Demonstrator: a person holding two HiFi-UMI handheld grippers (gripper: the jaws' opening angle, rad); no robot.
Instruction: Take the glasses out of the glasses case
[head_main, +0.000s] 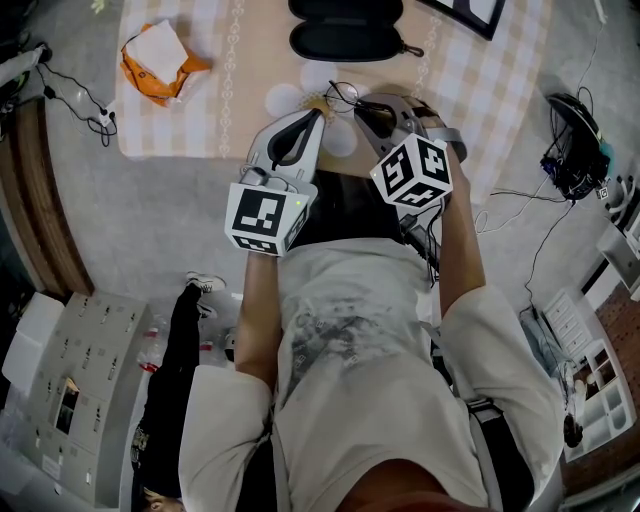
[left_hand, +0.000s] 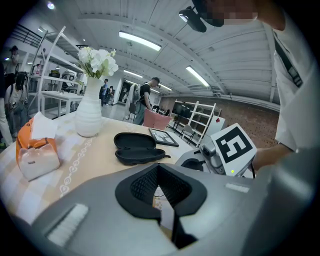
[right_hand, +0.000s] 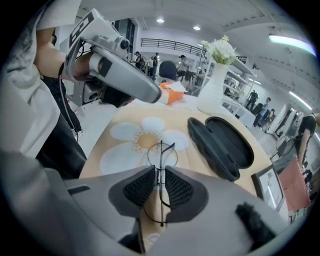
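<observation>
Right claw (right_hand: 160, 186): jaws narrow, both ribbed pads pressed on the thin wire frame of the glasses (right_hand: 161, 156). The frame runs upright through the slit between the pads. One round lens shows past the jaw tips and the other rim loops below the pads, towards the claw body. Whether the glasses touch the cloth cannot be told.

In the head view the glasses (head_main: 343, 96) sit at the tip of the right claw (head_main: 368, 106), over the flower print at the near edge of the table (head_main: 200, 120).

Case (right_hand: 220, 142): open and empty, both halves flat on the table. It lies to the right of the claw's line and apart from the glasses. In the head view it lies farther up the table than both claws.

Left claw (left_hand: 159, 174): jaw tips together, nothing between the pads; only cloth shows through the gap behind them. It hangs just beside the right claw, apart from the glasses.

Other items on the table:
- white vase (left_hand: 90, 112) with flowers
- orange pack (left_hand: 35, 150)
- picture frame (left_hand: 162, 136) beyond the case
</observation>
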